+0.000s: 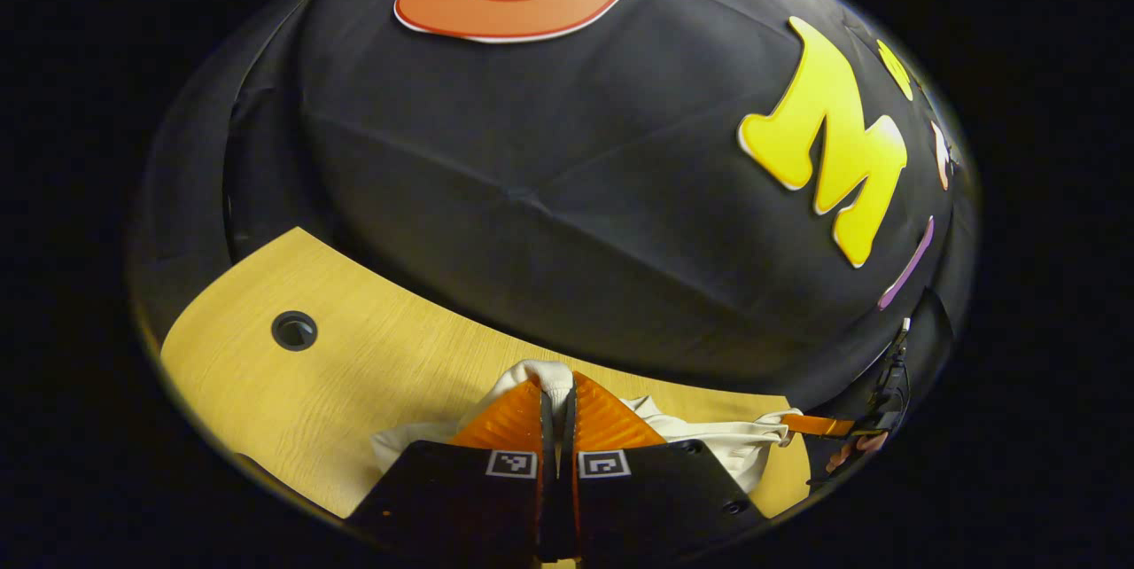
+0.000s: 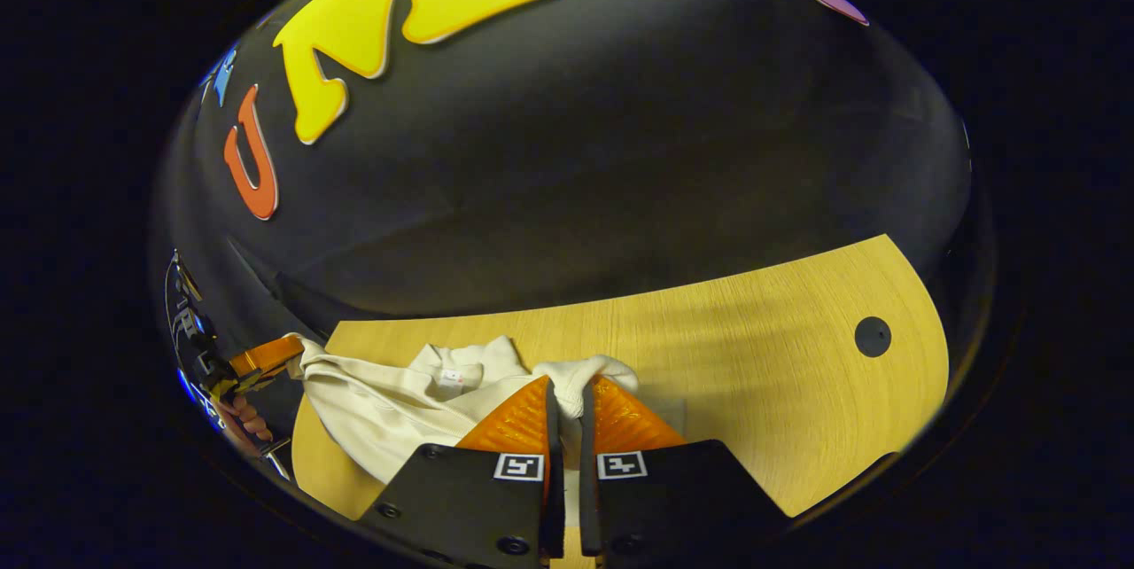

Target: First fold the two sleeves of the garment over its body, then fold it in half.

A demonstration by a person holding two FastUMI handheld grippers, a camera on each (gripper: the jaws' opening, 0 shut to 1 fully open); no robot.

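garment (image 2: 390,414) stretched sideways between both clamped grippers

We see the garment (image 2: 390,409) lying on the table (image 2: 753,374), stretched between the left claw (image 1: 558,396) and right claw (image 2: 567,396); the table's hole (image 2: 873,336) lies right of the right claw.

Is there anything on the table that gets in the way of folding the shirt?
Nothing visible does. Both grippers already pinch the cream garment: the left gripper and the right gripper each have cloth between their fingers. The wooden table beside the garment looks bare apart from a small round hole.
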